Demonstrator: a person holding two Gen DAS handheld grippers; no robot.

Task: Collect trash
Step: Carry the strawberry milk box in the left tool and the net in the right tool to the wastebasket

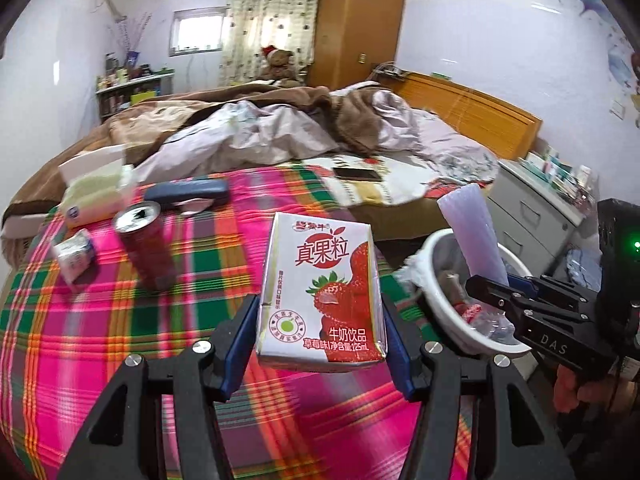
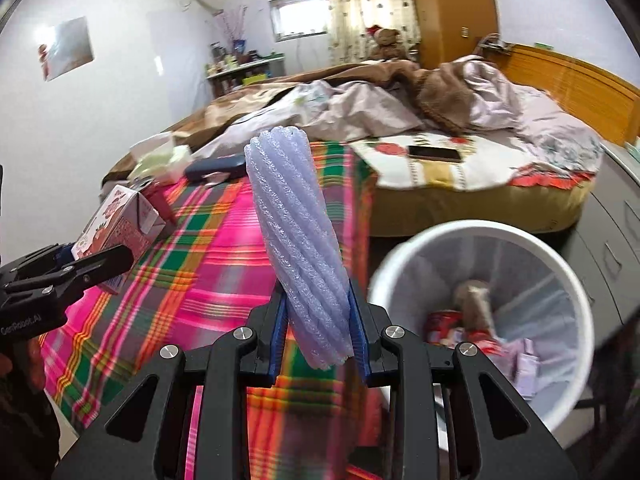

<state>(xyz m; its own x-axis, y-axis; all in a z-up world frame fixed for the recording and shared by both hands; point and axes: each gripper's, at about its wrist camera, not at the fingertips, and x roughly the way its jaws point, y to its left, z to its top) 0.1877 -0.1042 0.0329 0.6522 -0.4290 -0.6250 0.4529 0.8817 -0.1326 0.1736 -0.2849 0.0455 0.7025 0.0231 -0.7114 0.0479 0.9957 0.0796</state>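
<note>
My left gripper (image 1: 320, 328) is shut on a white strawberry milk carton (image 1: 324, 288) and holds it above the plaid bedspread (image 1: 100, 340). The carton also shows in the right wrist view (image 2: 120, 228). My right gripper (image 2: 318, 324) is shut on a pale purple foam net sleeve (image 2: 296, 232), which stands upright. The sleeve (image 1: 472, 232) is over the white trash bin (image 1: 444, 312) in the left wrist view. The bin (image 2: 404, 264), lined with a bag, holds several wrappers. A red can (image 1: 146, 248) and a small crumpled carton (image 1: 74, 254) remain on the bedspread.
A tissue pack (image 1: 96, 196), a dark glasses case (image 1: 188, 194) and a phone (image 1: 357, 174) lie on the bed. Rumpled blankets (image 1: 280, 128) cover the far half. A grey drawer unit (image 1: 532, 216) stands right of the bin.
</note>
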